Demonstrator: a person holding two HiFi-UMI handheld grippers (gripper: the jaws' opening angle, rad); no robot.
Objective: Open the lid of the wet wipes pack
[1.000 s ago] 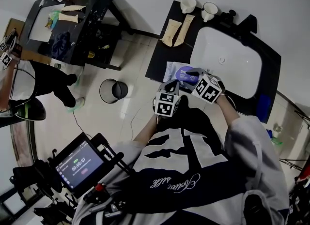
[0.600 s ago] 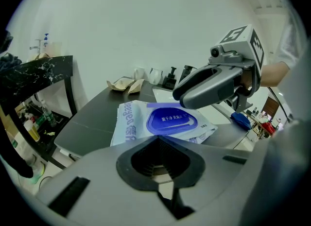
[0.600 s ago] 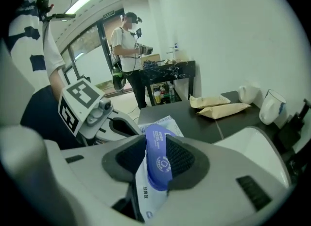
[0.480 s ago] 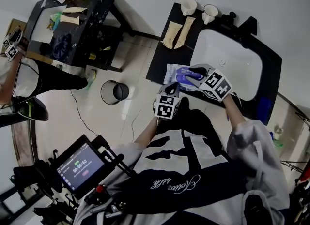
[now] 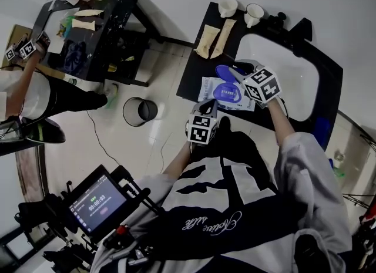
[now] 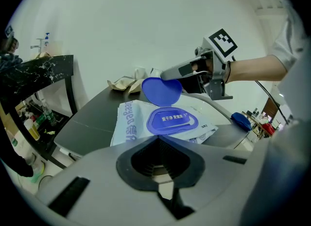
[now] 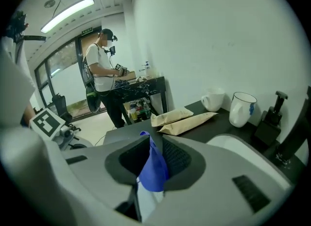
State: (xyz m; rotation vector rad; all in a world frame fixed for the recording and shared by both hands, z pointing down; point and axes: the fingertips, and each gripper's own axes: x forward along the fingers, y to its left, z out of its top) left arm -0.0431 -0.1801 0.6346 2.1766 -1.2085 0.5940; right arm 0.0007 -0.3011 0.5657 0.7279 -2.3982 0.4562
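Status: the opening is judged largely done. The wet wipes pack (image 5: 226,94) lies flat on the dark counter (image 5: 194,72), left of the sink (image 5: 282,69). Its blue lid (image 5: 221,70) stands raised off the blue opening frame (image 6: 172,121), hinged along the far edge and tilted up, not folded flat back. What appears to be left is swinging the lid further back, if a full opening is wanted, and letting it go. The right gripper (image 5: 236,73) reaches in from the right over the pack; its own view shows the jaws closed onto the lid (image 7: 153,169), the thin blue flap pinched edge-on between the two pads. The left gripper (image 5: 210,106) sits at the near edge of the pack with its jaws brought together and nothing between them (image 6: 156,140). Whether its tips press on the wrapper or rest just short of it cannot be determined. The pack itself lies beyond those tips, toward the far side.
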